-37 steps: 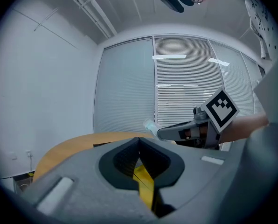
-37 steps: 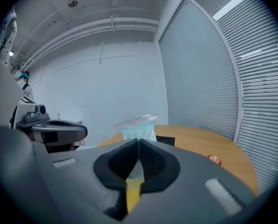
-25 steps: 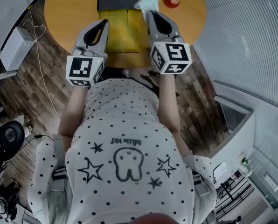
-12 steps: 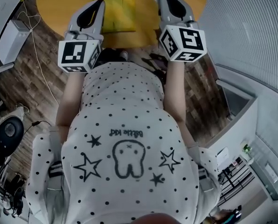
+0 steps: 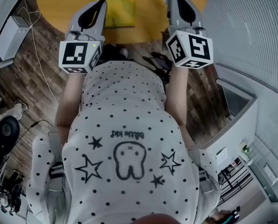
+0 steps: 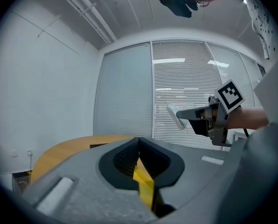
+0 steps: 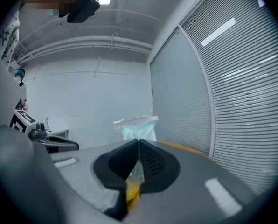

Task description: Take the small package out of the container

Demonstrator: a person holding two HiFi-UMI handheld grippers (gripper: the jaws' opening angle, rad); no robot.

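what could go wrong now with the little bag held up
The right gripper pinches only one end of the small package, so the slick plastic may slip and drop. The left gripper seems to hold just a thin edge of the yellow container, which could pull free.

1. A white dotted shirt (image 5: 129, 120) is carrying one short line of dark lettering (image 5: 126, 133), lying upside down in the head view. It is appearing to read "Bättle Kid", but the letters are too small to be sure.
2. The left marker cube (image 5: 78, 57) and the right marker cube (image 5: 190, 50) are each showing black-and-white square code patterns. These are not letters or numbers.
3. In the left gripper view, the right marker cube (image 6: 230, 94) is showing one such pattern. No words are showing in either gripper view.
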